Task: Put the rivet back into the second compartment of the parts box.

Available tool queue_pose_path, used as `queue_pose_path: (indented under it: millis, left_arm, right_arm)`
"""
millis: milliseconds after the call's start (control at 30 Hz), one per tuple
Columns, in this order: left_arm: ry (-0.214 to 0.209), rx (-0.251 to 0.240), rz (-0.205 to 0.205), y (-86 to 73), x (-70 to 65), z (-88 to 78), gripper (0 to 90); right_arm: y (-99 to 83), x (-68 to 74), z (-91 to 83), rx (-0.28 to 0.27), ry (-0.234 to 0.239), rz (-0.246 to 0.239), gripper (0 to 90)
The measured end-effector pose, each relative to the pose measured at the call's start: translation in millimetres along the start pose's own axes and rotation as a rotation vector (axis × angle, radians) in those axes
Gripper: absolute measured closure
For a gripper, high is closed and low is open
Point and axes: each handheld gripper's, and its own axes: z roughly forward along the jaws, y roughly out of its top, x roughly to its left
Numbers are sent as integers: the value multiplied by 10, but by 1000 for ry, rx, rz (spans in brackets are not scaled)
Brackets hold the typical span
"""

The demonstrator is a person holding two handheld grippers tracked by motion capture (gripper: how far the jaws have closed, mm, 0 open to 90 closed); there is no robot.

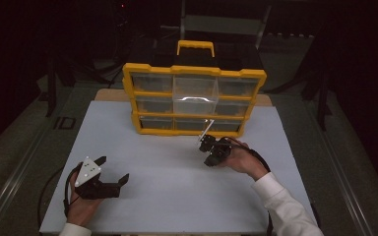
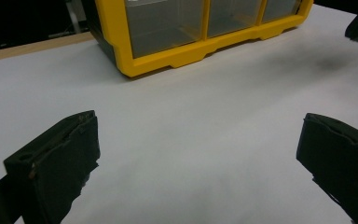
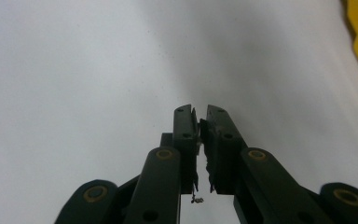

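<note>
I see the yellow drawer box (image 1: 193,101) at the far side of the white board (image 1: 167,187), its clear drawers too dim to read. My left claw (image 1: 113,170) is spread wide, and my right claw (image 1: 205,142) is pressed together; whether it pinches anything I cannot tell. The room is dark.

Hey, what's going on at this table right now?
A person works with a gripper in each hand on a white table in front of a yellow drawer organizer. The right gripper is closed near the organizer's bottom row, with something small and thin between its jaws. The left gripper rests open on the table, holding nothing.

Drawer contents (image 1: 195,91) too dim to tell.
</note>
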Motion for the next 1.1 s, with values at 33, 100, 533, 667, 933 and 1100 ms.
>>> queue_pose_path:
  millis: [33, 100, 533, 667, 933, 1100]
  left_arm:
    - [0, 0, 0, 0, 0, -1, 2]
    - [0, 0, 1, 0, 0, -1, 2]
    - [1, 0, 0, 0, -2, -2, 2]
    - [1, 0, 0, 1, 1, -4, 2]
    - [4, 1, 2, 0, 1, -3, 2]
    - [3, 0, 1, 0, 0, -4, 2]
  right_arm:
    - [3, 2, -18, 0, -3, -5, 832]
    - [12, 12, -65, -4, -9, -11, 832]
    - [61, 59, -373, -38, -32, -60, 832]
    - [78, 69, -469, -47, -37, -69, 832]
    - [107, 100, -613, -64, -27, -82, 832]
    - [115, 102, -660, -81, -29, -92, 832]
